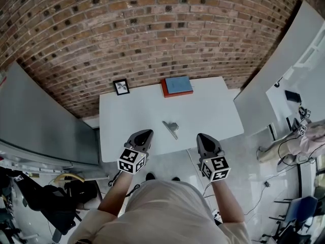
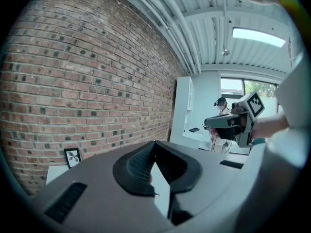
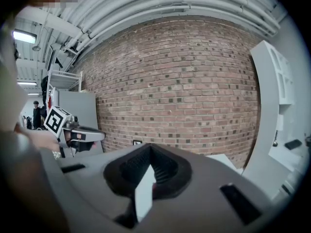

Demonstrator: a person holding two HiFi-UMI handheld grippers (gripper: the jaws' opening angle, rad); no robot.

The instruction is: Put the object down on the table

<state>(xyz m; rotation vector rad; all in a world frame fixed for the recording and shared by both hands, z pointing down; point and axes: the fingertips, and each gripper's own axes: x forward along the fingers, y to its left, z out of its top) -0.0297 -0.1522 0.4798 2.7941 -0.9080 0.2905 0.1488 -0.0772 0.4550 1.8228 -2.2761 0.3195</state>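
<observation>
We judge the placing done: the small grey object (image 1: 171, 127) lies flat on the white table (image 1: 218, 113), just beyond and between the left gripper (image 1: 148, 132) and the right gripper (image 1: 201, 135). Both have their jaws pressed together on nothing and hang at the table's near edge, apart from the object. The next move calls only for staying clear of it (a fresh grasp would first need the jaws spread). We can read no writing or brand: the marker cubes (image 1: 132, 160) show only black-and-white squares, and the red and blue books (image 1: 177, 86) and the framed picture (image 1: 121, 87) show no legible print.
</observation>
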